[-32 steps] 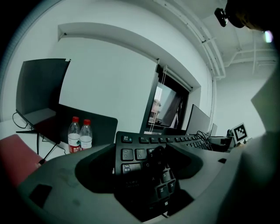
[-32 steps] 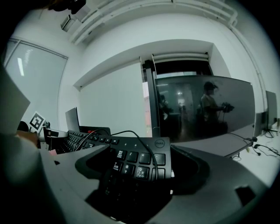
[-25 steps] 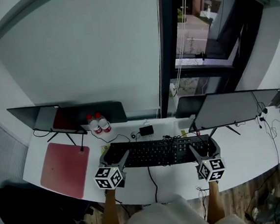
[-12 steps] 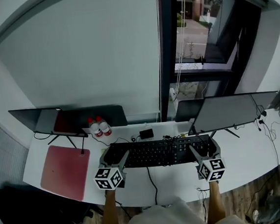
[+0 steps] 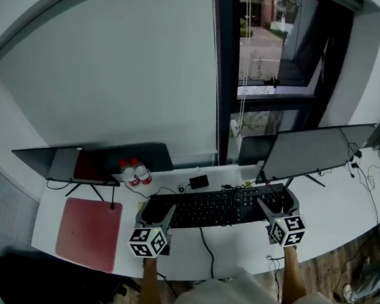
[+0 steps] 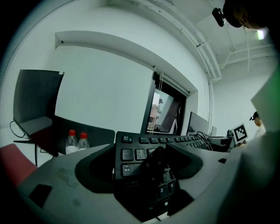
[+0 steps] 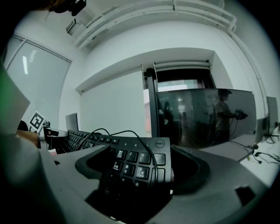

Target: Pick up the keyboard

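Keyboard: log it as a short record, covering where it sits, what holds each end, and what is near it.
item: black keyboard
place: white desk, in front of the person
left end: between the fingers of the left gripper, closed on it
right end: number-pad end between the fingers of the right gripper, closed on it
lifted: cannot tell
cable: black cable runs from its front edge to the desk's near edge
nearby: red mat to the left, two bottles behind

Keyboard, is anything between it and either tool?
Nothing visible stands between them. The left tool and the right tool each have one end of the keyboard between their jaws. A black cable lies across the keys at the right end.
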`<state>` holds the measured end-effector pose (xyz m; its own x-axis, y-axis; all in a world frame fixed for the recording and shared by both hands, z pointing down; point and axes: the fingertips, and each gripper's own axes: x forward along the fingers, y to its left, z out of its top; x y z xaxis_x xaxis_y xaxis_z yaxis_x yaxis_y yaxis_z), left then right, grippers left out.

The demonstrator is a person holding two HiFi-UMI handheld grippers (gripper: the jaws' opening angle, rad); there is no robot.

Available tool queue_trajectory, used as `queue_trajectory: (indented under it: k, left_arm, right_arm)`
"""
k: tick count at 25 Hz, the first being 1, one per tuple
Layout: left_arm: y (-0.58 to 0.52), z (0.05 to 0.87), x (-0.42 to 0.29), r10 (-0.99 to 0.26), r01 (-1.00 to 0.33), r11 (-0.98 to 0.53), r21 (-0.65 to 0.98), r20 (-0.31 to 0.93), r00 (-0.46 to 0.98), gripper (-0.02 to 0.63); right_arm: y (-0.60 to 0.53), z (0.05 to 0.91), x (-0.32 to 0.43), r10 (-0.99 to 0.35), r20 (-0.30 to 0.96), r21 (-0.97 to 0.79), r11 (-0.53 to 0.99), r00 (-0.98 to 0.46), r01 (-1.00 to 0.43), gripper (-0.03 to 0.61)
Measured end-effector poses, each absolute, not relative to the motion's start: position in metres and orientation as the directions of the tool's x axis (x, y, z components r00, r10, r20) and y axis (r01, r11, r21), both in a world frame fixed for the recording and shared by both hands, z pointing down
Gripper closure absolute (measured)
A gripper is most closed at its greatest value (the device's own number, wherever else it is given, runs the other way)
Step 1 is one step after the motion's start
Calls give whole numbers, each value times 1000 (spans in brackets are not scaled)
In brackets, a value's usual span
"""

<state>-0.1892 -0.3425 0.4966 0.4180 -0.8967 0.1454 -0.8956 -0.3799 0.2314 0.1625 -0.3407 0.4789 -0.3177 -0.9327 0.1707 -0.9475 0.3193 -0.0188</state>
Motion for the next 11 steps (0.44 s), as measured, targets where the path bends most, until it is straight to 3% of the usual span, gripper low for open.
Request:
queue_trajectory:
  k: [11]
  left_arm:
    - [-343, 501, -188, -893, -894, -381, 236, 156, 422, 279]
  right_arm:
    - [-339, 483, 163, -932, 182, -22, 315, -313, -949, 158]
